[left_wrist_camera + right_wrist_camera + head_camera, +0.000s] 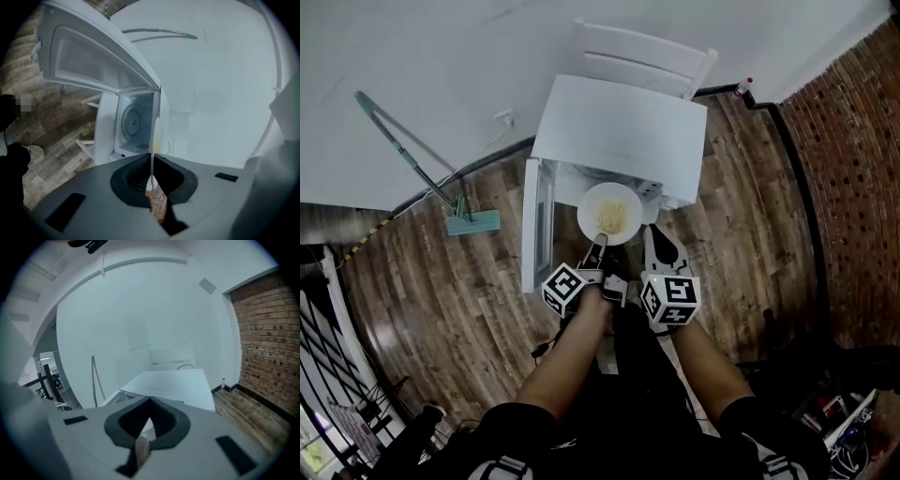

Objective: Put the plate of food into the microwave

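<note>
The left hand-held gripper [601, 238] [152, 158] is clamping its jaws on the near rim of the plate [592, 208] [153, 133], holding it out level in front of itself. In the left gripper view the plate is showing edge-on as a thin white line running between the two pads. A pile of yellowish food [615, 216] is sitting on the plate, just beyond the gripper's tips. The plate is hanging at the mouth of the white microwave [619, 127] [133, 123], which is standing straight ahead of the gripper. The microwave's door [535, 223] [89, 56] is swinging wide to the gripper's left. The right hand-held gripper [652, 232] [149, 401] is hovering just to the right of the plate, its jaws closed together with nothing between them.
</note>
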`<control>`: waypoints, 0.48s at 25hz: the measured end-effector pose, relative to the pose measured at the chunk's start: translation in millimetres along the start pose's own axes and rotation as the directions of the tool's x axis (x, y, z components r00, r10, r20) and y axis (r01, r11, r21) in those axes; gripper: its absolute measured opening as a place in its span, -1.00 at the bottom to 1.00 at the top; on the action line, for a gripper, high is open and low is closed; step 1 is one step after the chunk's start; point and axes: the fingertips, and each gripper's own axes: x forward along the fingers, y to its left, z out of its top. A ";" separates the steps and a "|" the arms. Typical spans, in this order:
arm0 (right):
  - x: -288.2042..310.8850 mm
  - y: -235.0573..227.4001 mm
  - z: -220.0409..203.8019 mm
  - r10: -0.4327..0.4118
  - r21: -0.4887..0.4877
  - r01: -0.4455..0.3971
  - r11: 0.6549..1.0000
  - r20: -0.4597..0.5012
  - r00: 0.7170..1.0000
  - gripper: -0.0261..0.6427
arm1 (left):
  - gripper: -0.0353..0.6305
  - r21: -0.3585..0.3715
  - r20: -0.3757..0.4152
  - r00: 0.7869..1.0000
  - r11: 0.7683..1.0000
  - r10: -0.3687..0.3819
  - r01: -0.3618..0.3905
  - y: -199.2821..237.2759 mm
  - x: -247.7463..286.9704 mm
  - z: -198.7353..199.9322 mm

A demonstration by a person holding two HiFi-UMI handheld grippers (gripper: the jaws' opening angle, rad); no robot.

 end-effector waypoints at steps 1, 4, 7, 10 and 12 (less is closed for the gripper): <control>7.6 -1.2 -5.2 0.030 -0.015 -0.030 0.999 -0.004 1.000 -0.90 | -0.86 0.000 0.024 1.000 1.000 0.003 -0.003 9.0 4.0 1.5; 26.6 -7.3 -22.6 0.084 -0.039 -0.083 0.996 0.012 0.996 -0.90 | -0.87 0.023 0.039 0.999 1.000 0.018 -0.018 42.0 20.5 4.7; 49.1 -17.5 -50.2 0.101 -0.045 -0.099 0.994 0.050 0.994 -0.90 | -0.86 0.031 0.051 0.999 0.999 0.007 -0.009 75.3 45.4 17.4; 80.3 -32.7 -87.1 0.092 -0.031 -0.090 0.995 0.070 0.993 -0.90 | -0.86 0.054 0.051 0.998 0.998 -0.040 0.037 97.0 75.9 31.2; 101.7 -38.1 -108.6 0.100 -0.022 -0.098 0.995 0.106 0.989 -0.90 | -0.87 0.095 0.051 0.997 0.994 -0.060 0.055 106.7 95.5 43.0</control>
